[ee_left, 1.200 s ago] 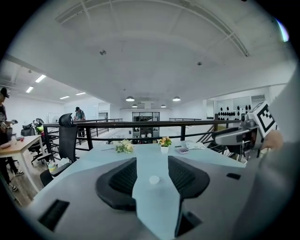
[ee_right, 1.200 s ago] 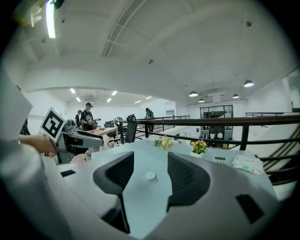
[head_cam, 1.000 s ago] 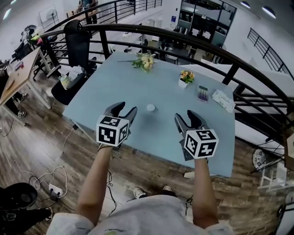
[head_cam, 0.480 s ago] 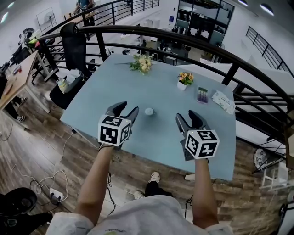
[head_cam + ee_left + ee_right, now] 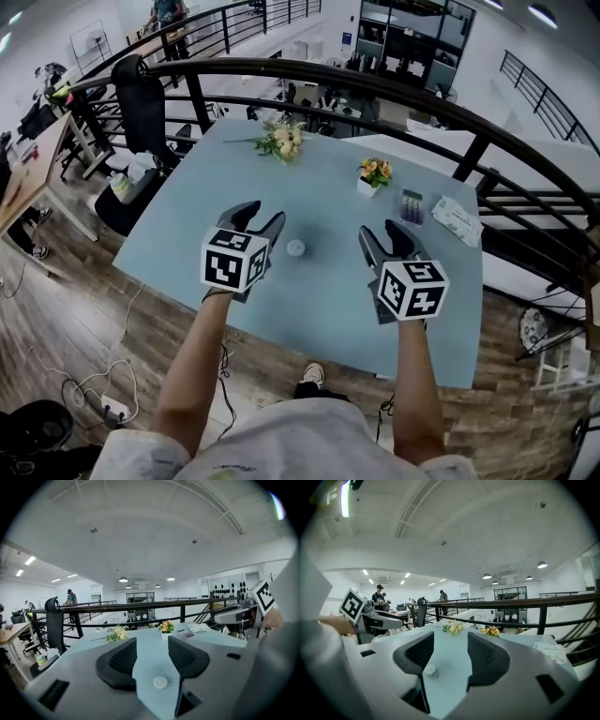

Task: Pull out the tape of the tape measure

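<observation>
Since neither gripper has hold of anything yet, the trouble all lies ahead. The table point(image 5: 323, 305) is smooth and bare at the near side, so a light thing will likely skate on it. Above it the left gripper point(image 5: 261, 216) and right gripper point(image 5: 378, 234) hover side by side, both w/ jaws wide apart and nothing between the pads point(image 5: 123, 657) (each gripper view shows only tabletop in the gap). The flower pot point(image 5: 373, 174) stands between 1 and 2 o'clock from the target, well apart; no obstacle unless a long pull sweeps there. Smallest: the tape measure point(image 5: 296, 247), a little round white case lying flat between the two grippers, at 3 o'clock of the left jaws, 9 o'clock of the right.

Likely failures, imo: the case is low and small vs. the broad pads, so a closing jaw may nudge it off instead of pinching it. The pull tab point(image 5: 435, 673) (a tiny nub at the case's 3 o'clock in the right gripper view) could slip from the pads. If one gripper doesn't pin the case firmly, pulling drags the whole thing; a dropped tape would prob. snap back.
</observation>
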Demonstrator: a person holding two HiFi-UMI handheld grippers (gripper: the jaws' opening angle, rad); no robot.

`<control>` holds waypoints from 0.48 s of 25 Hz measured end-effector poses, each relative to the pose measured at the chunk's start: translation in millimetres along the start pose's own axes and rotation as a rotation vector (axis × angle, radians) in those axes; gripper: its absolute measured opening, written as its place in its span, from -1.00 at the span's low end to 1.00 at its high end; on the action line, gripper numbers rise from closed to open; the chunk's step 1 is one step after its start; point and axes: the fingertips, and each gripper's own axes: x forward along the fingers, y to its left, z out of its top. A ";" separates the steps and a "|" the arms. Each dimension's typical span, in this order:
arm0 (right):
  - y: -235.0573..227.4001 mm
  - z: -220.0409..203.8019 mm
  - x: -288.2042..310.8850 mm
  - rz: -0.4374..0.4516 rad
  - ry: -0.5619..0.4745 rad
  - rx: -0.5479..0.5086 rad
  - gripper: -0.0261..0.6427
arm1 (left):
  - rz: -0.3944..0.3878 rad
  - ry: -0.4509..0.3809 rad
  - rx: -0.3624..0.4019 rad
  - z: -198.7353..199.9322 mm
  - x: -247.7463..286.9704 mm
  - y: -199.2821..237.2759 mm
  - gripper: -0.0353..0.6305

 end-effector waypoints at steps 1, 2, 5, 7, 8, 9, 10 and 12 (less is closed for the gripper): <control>-4.3 0.1 4.3 -0.001 0.000 0.002 -0.30 | -0.002 0.003 0.002 1.0 6.5 0.3 -0.27; -8.5 -0.2 8.3 -0.002 0.000 0.006 -0.30 | -0.005 0.006 0.005 1.6 12.4 0.4 -0.27; -17.6 -1.7 17.9 0.000 0.004 0.012 -0.30 | -0.008 0.014 0.009 2.3 25.6 0.8 -0.27; -21.1 -1.7 22.3 0.005 0.006 0.013 -0.30 | -0.006 0.016 0.009 3.8 31.4 1.4 -0.27; -22.7 -1.5 24.3 0.008 0.008 0.013 -0.30 | -0.005 0.018 0.010 4.9 34.0 1.5 -0.27; -24.3 -1.3 26.3 0.012 0.010 0.014 -0.30 | -0.003 0.020 0.010 6.1 36.6 1.6 -0.27; -26.0 -1.3 28.4 0.016 0.012 0.016 -0.30 | -0.001 0.022 0.011 7.1 38.9 1.8 -0.27; -29.6 -1.7 32.7 0.023 0.015 0.022 -0.30 | 0.005 0.023 0.010 8.9 43.2 2.4 -0.27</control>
